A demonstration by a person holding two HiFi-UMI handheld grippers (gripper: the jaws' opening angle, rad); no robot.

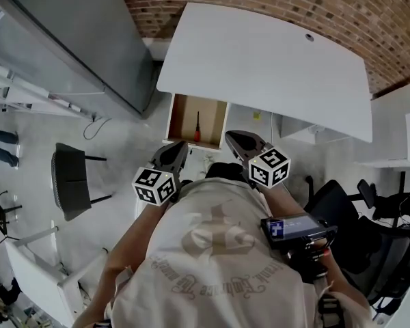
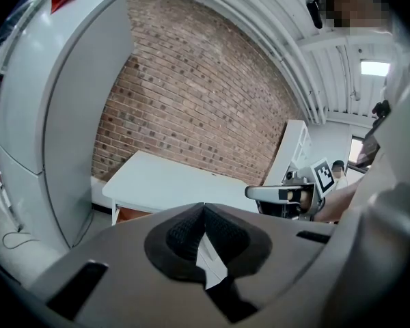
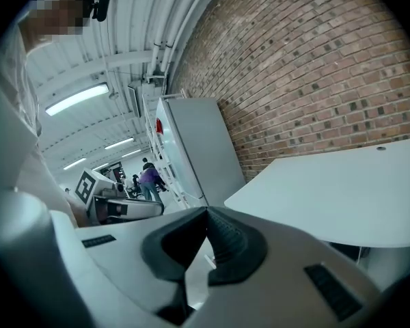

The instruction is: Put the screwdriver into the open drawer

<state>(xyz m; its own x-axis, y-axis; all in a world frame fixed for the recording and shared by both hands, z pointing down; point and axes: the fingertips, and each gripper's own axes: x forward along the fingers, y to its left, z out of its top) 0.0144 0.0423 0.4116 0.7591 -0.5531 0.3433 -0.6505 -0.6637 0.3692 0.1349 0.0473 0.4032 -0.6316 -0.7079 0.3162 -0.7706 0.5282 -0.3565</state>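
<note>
The screwdriver (image 1: 197,127) lies inside the open drawer (image 1: 215,118), which juts out from under the white table (image 1: 260,67). Just short of the drawer's front hover the left gripper (image 1: 180,145) and the right gripper (image 1: 231,137), each with its jaws pressed together on nothing.
</note>
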